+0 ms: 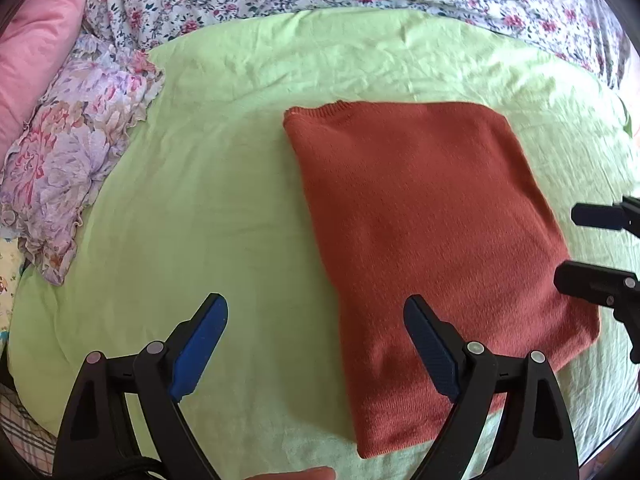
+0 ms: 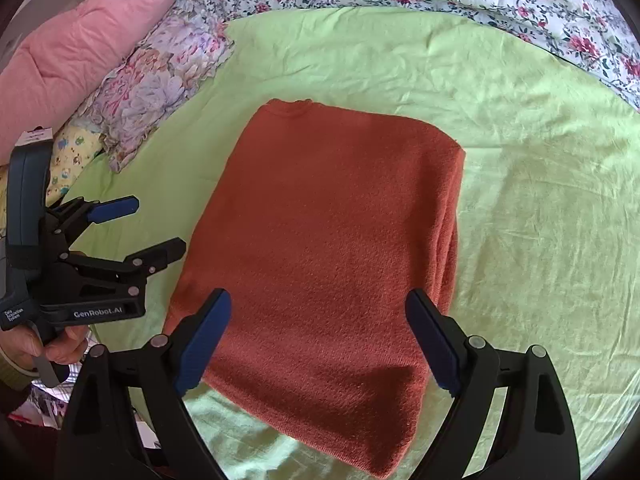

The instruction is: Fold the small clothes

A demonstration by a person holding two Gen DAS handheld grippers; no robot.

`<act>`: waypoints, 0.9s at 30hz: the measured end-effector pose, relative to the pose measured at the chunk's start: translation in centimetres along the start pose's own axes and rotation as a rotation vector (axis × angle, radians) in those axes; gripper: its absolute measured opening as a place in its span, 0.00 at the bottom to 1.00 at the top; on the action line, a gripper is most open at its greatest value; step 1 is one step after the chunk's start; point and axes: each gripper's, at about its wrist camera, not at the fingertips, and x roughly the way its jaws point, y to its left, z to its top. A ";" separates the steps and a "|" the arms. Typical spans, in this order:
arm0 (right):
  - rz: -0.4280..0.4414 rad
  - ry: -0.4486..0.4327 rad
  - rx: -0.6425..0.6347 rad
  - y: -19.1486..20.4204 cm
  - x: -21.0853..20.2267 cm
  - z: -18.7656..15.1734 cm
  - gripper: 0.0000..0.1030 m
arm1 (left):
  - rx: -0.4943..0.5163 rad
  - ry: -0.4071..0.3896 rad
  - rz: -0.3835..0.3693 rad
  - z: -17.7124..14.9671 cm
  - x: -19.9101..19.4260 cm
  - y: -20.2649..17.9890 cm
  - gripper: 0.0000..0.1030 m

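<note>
The right claw (image 2: pixel 318 340) hangs with its fingers spread apart and empty, directly over the near end of the rust knit sweater (image 2: pixel 332 240). The sweater lies folded into a long rectangle on the green sheet (image 2: pixel 540 200), its long axis running straight ahead from this claw. The left claw (image 1: pixel 316 344), also spread and empty, hovers beside the sweater's left edge, so the right looks nearer.

A folded rust-orange knit sweater (image 1: pixel 432 216) lies flat on the lime-green bedsheet (image 1: pixel 224 184). The left tongs (image 1: pixel 316 344) hover spread wide at its near-left edge, holding nothing.
</note>
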 end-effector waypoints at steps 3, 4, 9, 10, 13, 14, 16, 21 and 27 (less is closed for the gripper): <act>-0.001 0.001 -0.004 0.0 0.1 -0.1 0.86 | 0.000 0.006 -0.004 -0.3 0.1 0.0 0.88; -0.001 0.000 -0.003 0.1 0.1 -0.1 0.86 | -0.001 0.006 -0.005 -0.4 0.1 0.0 0.88; -0.007 -0.002 0.010 0.0 0.2 -0.2 0.86 | -0.013 0.000 -0.016 -0.4 0.0 0.2 0.88; -0.005 -0.002 0.012 0.0 0.2 -0.2 0.86 | -0.017 -0.001 -0.021 -0.4 -0.1 0.2 0.88; -0.003 -0.004 0.010 0.0 0.2 -0.2 0.86 | -0.028 -0.008 -0.037 -0.3 -0.3 0.4 0.88; -0.002 -0.005 0.009 0.1 0.2 -0.2 0.86 | -0.029 -0.010 -0.039 -0.3 -0.3 0.4 0.88; -0.001 -0.006 0.006 0.2 0.2 -0.1 0.86 | -0.036 -0.015 -0.050 -0.4 -0.5 0.4 0.88; 0.001 -0.006 0.009 0.3 0.3 -0.1 0.86 | -0.038 -0.018 -0.055 -0.3 -0.6 0.3 0.88; 0.000 -0.008 0.011 0.4 0.4 -0.2 0.86 | -0.038 -0.027 -0.055 -0.2 -0.7 0.3 0.88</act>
